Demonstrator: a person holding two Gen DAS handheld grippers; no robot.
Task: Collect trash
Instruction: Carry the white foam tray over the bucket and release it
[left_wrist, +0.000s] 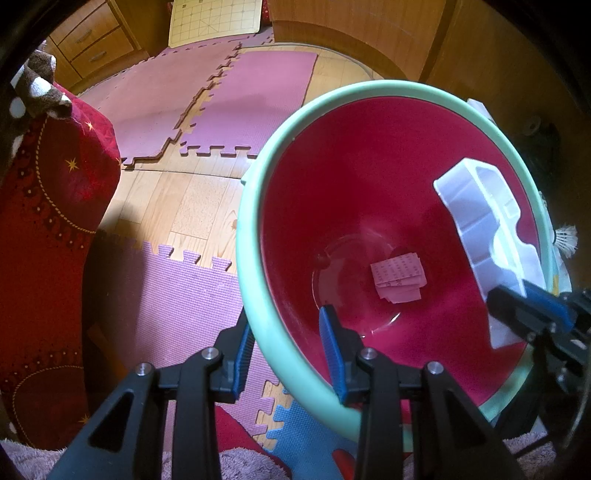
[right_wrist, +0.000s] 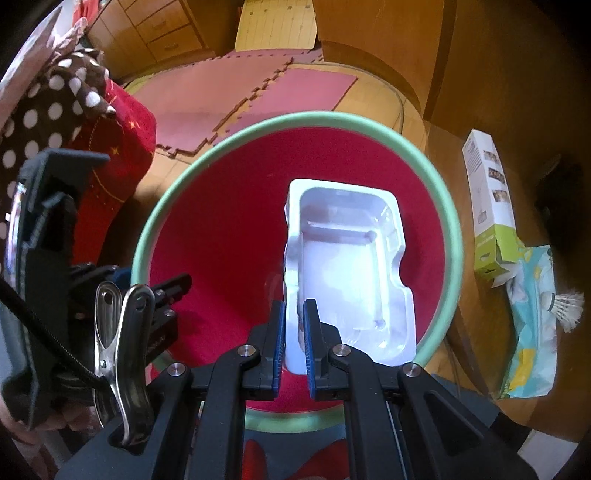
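Note:
A bin with a red inside and a mint-green rim (left_wrist: 251, 236) stands on the floor. My left gripper (left_wrist: 286, 325) is shut on its near rim, one finger outside and one inside. In the right wrist view the left gripper (right_wrist: 162, 291) shows at the bin's (right_wrist: 295, 116) left edge. A white moulded plastic tray (right_wrist: 343, 258) hangs tilted inside the bin's mouth, and my right gripper (right_wrist: 294, 314) is shut on its near edge. From the left wrist the tray (left_wrist: 476, 214) and the right gripper (left_wrist: 524, 306) sit at the bin's right side. A folded pink paper (left_wrist: 398, 275) lies on the bin's bottom.
Right of the bin lie a white-and-green carton (right_wrist: 487, 199), a patterned bag (right_wrist: 532, 325) and a shuttlecock (right_wrist: 567, 304). A red cushion (left_wrist: 48, 221) stands to the left. Pink foam mats (left_wrist: 258, 103) cover part of the wooden floor, and drawers (left_wrist: 92, 37) stand behind.

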